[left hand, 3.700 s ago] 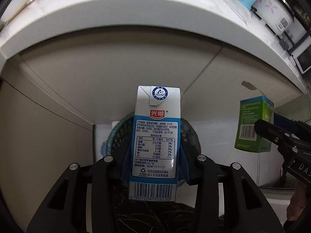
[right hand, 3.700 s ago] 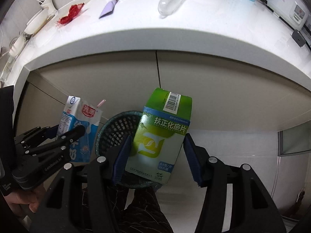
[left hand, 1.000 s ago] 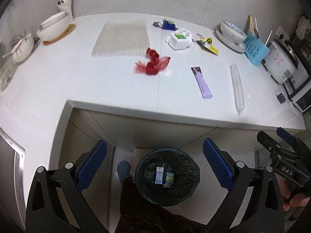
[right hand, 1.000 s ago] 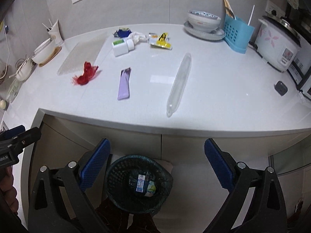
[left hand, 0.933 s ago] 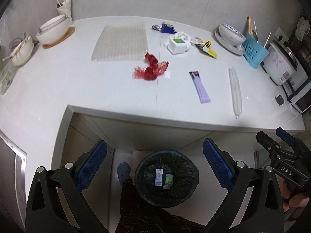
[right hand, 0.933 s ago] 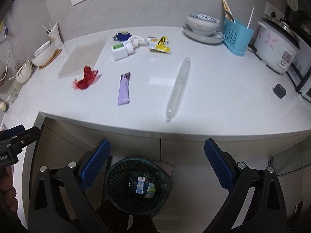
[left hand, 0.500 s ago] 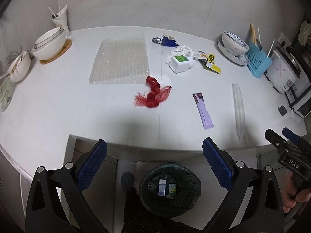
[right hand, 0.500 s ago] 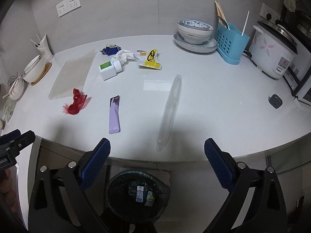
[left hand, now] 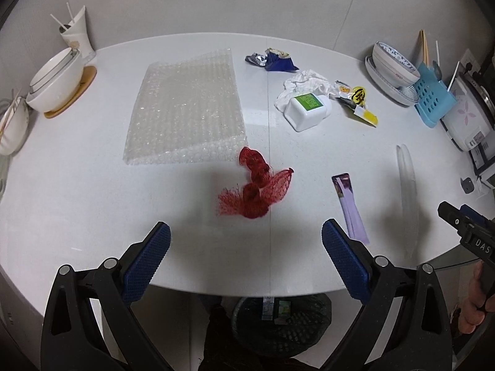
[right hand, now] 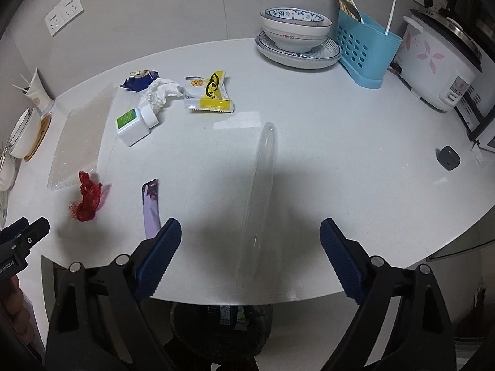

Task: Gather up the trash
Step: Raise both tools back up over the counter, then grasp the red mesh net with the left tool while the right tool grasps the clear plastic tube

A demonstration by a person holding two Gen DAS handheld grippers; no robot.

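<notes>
Dim even light, soft shadows near edge, fisheye-curved borders, sharp focus

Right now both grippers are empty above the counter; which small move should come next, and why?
Probably lower the left gripper onto the red mesh net. It lies just ahead of the open jaws. The right gripper, jaws closing, has the clear plastic sleeve below it.

The white stone bench [left hand: 92,191] carries a clear bubble-wrap sheet [left hand: 185,108], a crumpled red mesh net bag [left hand: 256,191] just off the sheet's near corner, a flat lilac sachet [left hand: 351,208], a long clear plastic tube [right hand: 258,198], a white square bottle with a green label [left hand: 307,111] against crumpled white tissue [left hand: 304,82], a yellow snack wrapper [right hand: 210,94], and a blue foil wrapper [left hand: 277,61].
</notes>
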